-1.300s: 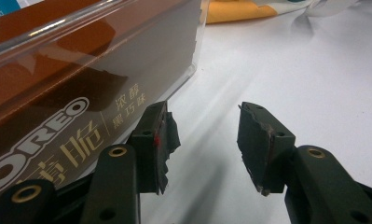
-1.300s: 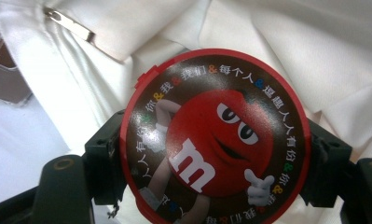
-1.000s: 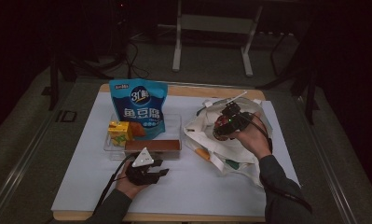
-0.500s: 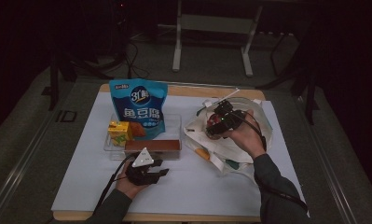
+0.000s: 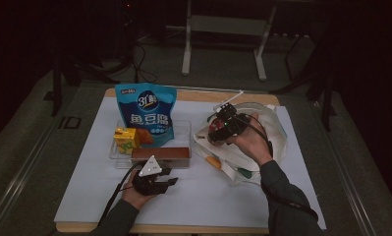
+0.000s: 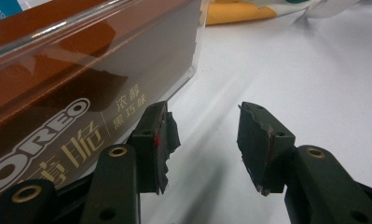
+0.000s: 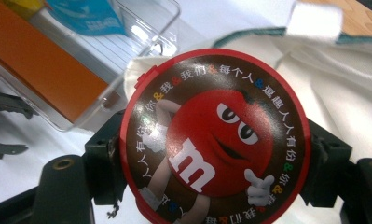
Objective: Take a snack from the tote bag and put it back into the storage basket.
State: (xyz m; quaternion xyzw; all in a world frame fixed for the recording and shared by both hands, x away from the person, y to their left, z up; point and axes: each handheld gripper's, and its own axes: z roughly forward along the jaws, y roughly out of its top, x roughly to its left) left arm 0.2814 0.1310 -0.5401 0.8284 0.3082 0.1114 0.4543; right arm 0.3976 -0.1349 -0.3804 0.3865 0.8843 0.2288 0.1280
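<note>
Red-rimmed and glossy brown, the round M&M's tub sits clamped between my right gripper fingers, centre of the right gripper view and right of centre in the high view, above the white cloth bag. I judge it light and stiff, a hard plastic shell whose smooth wall could slip, so the hold belongs across its widest part, on the sides below the lid rim, as it is now. The lid shows the red M&M's character with a white "m" and a ring of Chinese characters broken by "&" signs. My left gripper lies low on the tabletop, lower left of centre, its fingers spread apart and empty, just beside the clear tray. Through the tray wall I read "OREO" on the brown box. Behind stands a blue snack pouch marked "31", beside a yellow carton.
</note>
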